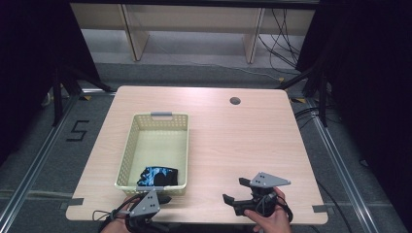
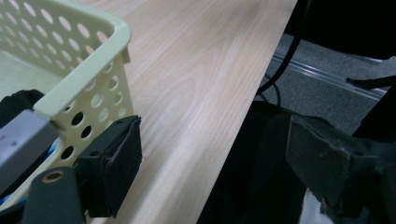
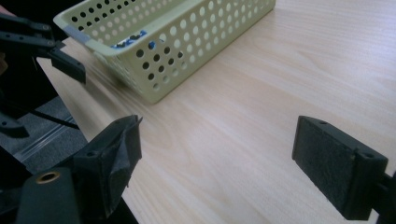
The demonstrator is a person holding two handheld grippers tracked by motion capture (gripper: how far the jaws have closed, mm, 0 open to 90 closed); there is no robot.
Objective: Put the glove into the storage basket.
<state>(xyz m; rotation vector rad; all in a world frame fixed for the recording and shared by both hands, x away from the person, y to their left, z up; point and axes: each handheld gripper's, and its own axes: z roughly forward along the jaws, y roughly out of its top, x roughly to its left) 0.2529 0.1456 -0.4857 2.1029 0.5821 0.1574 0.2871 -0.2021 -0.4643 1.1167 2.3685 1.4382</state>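
Right gripper — held in the person's right hand near the front edge of the table, jaws set wide apart with nothing between them. In the right gripper view the two black pads framed bare wood, with the basket off toward the upper left.

Left gripper — held low at the table's front edge, just beside the near short wall of the basket. In the left gripper view its jaws stood well apart, empty, one pad close against the basket's corner and the other out past the table edge.

Basket — pale yellow, perforated plastic, a grey tape strip on its far rim; stood left of centre on the table, long side running away from the person.

Dark cloth item — black with blue markings, crumpled, lying inside the basket at its near end, against the near wall. What kind of garment it was could not be told.

Handling note, as a judgement: the work appeared to concern the cloth in the basket. To lift it cleanly, the nearer left gripper would have had to clear the rim first, descend over the heap with jaws apart, and pinch a raised fold — not the basket wall. The light basket could slide; the right gripper was placed to steady it.
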